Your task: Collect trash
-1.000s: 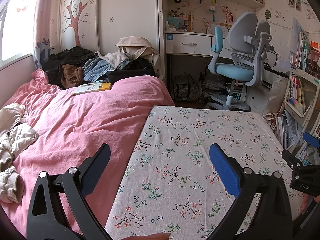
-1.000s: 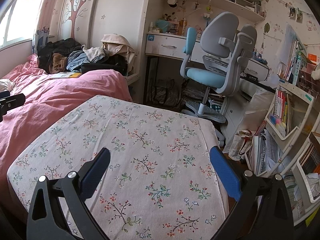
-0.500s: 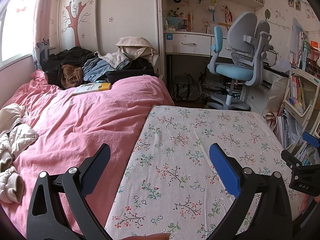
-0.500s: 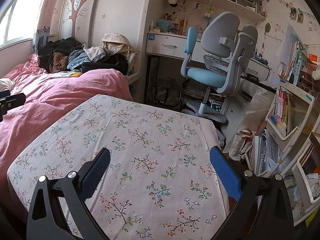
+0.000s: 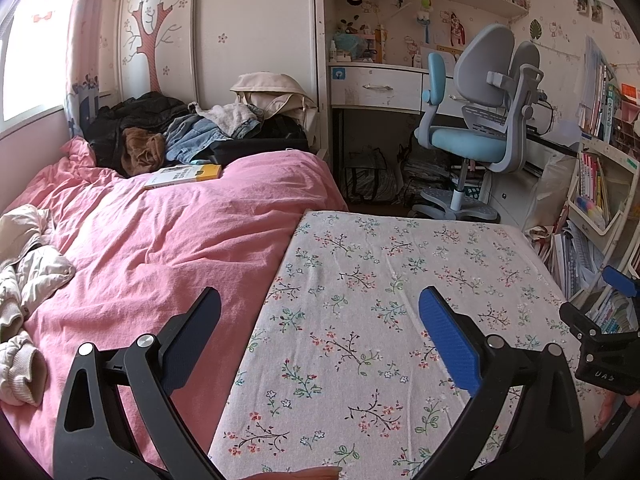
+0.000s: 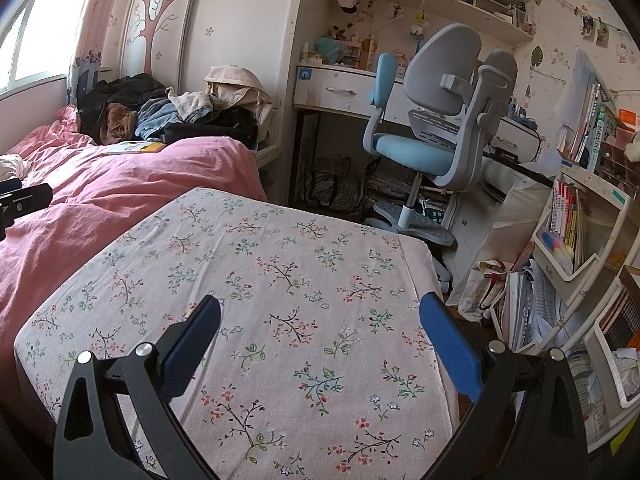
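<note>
Nothing moved since 1 s ago: left gripper (image 5: 320,332) & right gripper (image 6: 320,334) both released, empty; bench (image 6: 280,280) at 12 o'clock shows no trash.

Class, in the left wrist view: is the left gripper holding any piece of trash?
No, the left gripper is open with only the floral cloth visible between its fingers.

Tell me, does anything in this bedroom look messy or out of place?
Yes. A heap of clothes is dumped at the far end of the pink bed, with a book left lying beside it. Papers and books spill onto the floor by the shelf. The floral-covered surface is bare.
</note>
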Demonstrator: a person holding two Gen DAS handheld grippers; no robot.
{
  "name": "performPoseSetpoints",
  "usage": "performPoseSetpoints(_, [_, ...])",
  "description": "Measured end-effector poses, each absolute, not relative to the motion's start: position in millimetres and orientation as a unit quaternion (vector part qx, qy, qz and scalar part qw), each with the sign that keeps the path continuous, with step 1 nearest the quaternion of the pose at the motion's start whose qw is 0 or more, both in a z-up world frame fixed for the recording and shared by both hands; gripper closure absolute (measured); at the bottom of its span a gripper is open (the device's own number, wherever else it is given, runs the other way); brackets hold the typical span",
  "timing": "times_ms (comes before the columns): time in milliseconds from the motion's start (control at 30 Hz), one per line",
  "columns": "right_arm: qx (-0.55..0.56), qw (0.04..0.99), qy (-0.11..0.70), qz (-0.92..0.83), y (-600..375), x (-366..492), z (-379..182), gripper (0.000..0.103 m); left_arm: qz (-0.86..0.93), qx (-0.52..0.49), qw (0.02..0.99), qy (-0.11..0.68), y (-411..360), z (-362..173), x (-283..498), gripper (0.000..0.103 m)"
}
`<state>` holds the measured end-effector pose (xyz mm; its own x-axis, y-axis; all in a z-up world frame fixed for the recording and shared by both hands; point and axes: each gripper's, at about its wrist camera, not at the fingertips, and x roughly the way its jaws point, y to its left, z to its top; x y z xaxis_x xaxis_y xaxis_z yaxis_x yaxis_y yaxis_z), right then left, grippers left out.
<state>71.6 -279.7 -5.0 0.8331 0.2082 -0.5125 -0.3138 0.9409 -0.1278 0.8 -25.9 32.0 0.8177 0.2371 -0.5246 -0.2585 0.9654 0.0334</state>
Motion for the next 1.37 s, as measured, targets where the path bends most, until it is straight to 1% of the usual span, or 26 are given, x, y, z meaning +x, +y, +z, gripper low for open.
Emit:
performPoseSetpoints(467, [-0.104, 0.951, 0.255, 0.141, -278, 70, -8, 0.008, 0.119, -0.027, 0.951, 0.285, -34, 26, 5, 0.007])
performPoseSetpoints(667, [-0.101, 0.949, 0.258, 0.147, -278, 71, -7, 0.008, 0.099, -0.065, 0.949, 0.293, -29, 21, 5, 0.007])
performPoseSetpoints(833, [-0.102, 0.948, 0.262, 0.148, -277, 73, -7, 0.008, 0.073, -0.097, 0.953, 0.279, -25, 22, -1, 0.007])
performPoseSetpoints(1000, [-0.100, 0.947, 0.266, 0.149, -277, 75, -7, 0.008, 0.065, -0.063, 0.960, 0.267, -39, 26, -4, 0.007])
performPoseSetpoints(1133, [-0.101, 0.947, 0.268, 0.149, -278, 75, -7, 0.008, 0.086, -0.005, 0.957, 0.278, -56, 26, 1, 0.007])
performPoseSetpoints(1367, [-0.101, 0.947, 0.267, 0.149, -278, 76, -6, 0.008, 0.083, -0.003, 0.951, 0.298, -55, 25, 5, 0.007])
